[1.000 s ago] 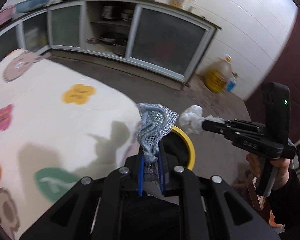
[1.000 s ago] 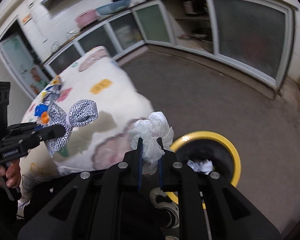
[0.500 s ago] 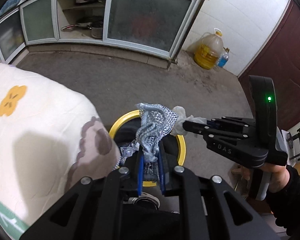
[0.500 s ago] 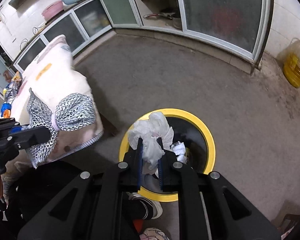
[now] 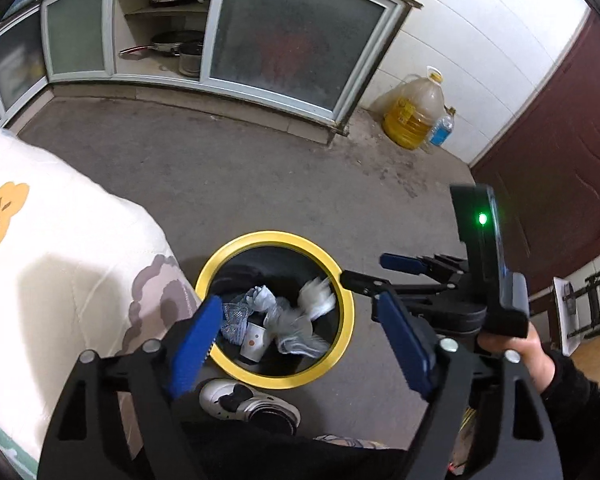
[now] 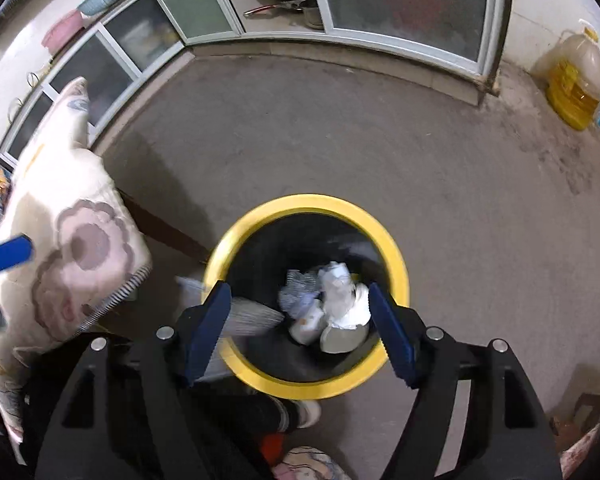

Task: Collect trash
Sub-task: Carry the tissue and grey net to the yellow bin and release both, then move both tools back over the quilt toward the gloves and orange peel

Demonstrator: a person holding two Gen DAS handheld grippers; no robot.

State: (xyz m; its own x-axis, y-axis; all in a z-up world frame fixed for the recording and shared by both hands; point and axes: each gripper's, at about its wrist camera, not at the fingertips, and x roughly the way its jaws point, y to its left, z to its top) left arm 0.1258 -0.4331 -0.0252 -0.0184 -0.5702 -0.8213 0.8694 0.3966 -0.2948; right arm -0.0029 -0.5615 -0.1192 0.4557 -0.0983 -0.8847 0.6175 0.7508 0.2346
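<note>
Crumpled trash (image 6: 340, 292) lies in the yellow-rimmed bin (image 6: 396, 256), beneath both empty, opening jaws.

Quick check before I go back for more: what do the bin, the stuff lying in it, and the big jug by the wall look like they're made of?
Bin: likely plastic; smooth glossy yellow rim, dark inside.
White wad: looks like tissue or thin paper; soft, matte, crumpled.
Small cup: probably paper; matte white wall with an orange dot.
Jug: clear plastic, translucent with yellow liquid showing through.
</note>
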